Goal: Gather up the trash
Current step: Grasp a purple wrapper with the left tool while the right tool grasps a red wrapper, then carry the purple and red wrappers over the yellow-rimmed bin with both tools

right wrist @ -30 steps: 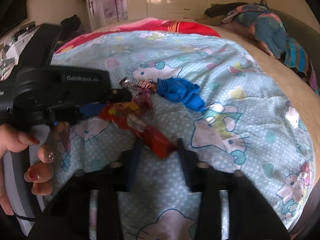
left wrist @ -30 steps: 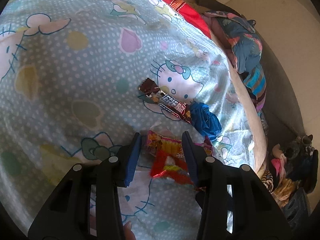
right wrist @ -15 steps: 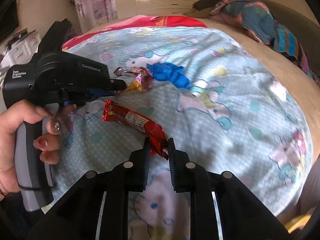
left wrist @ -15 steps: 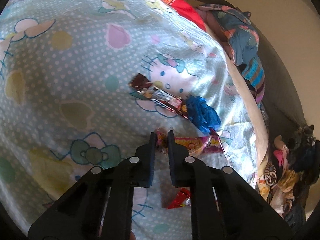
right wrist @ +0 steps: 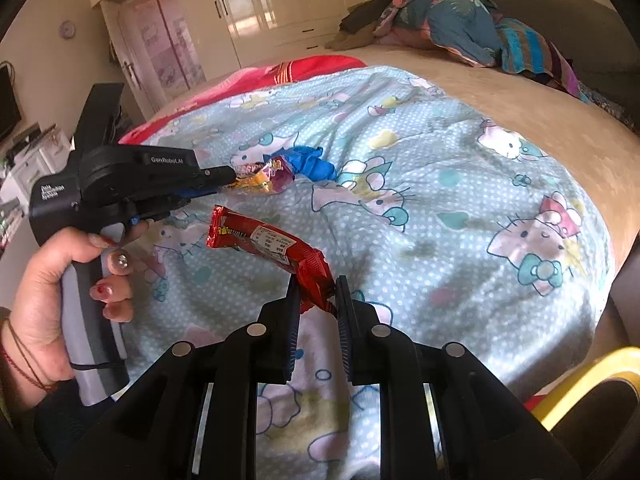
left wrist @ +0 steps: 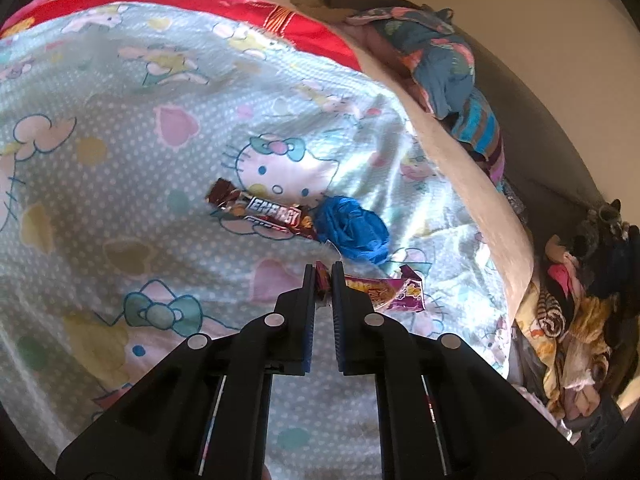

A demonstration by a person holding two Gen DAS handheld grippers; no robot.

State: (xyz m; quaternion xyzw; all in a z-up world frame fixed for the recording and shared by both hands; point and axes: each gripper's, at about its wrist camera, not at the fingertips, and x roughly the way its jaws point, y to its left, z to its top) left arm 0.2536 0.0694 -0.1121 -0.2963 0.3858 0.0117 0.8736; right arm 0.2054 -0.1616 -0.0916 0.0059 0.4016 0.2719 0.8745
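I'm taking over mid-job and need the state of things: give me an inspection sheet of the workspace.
Surface: bed with cartoon-cat sheet, rumpled.
Job's things: purple-yellow wrapper and red wrapper, each pinched at one end; brown energy-bar wrapper and crumpled blue scrap lie on the sheet, touching.
Clutter: folded clothes at the bed's far edge; a heap of clothes beside the bed.
Grippers: left hand-held gripper shut on the purple-yellow wrapper; right hand-held gripper shut on the red wrapper.
Cables: nothing seen.
Surroundings: wardrobe, red blanket, yellow rim at lower right, what it is unclear.
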